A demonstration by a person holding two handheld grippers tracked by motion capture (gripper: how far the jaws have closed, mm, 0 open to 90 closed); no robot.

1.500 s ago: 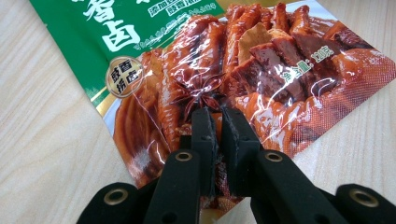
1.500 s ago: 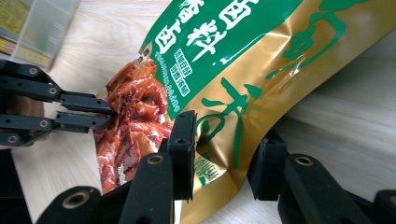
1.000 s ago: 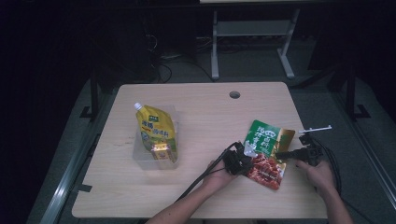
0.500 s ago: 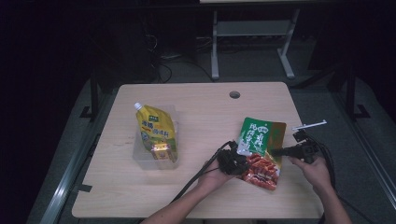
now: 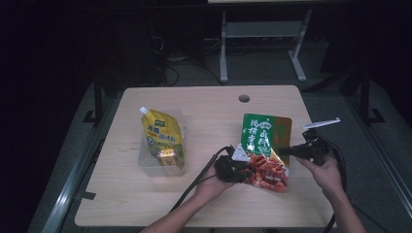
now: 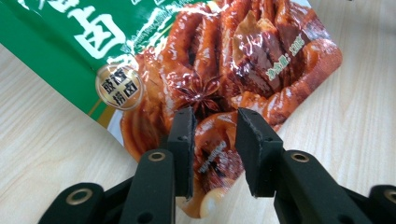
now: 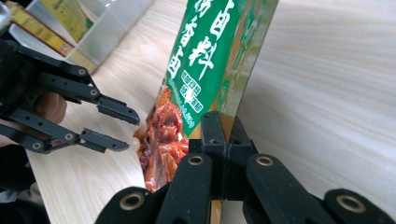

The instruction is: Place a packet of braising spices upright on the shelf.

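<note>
— Pale wood table (image 5: 145, 199), dark room behind. Where's the seasoning packet (image 5: 262, 145)?

— Centre-right of the frame, long axis running up the picture. The right gripper (image 7: 223, 135) is clamped on its edge.

— And the left gripper (image 6: 215, 140)?

— Jaws apart, astride the packet's lower end, nearer it.

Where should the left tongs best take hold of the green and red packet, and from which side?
Probably the red bottom edge of the packet, coming in from the person's side. The open left tongs already face that thin edge. The right tongs pinch the opposite side edge, so it is partly raised.
</note>
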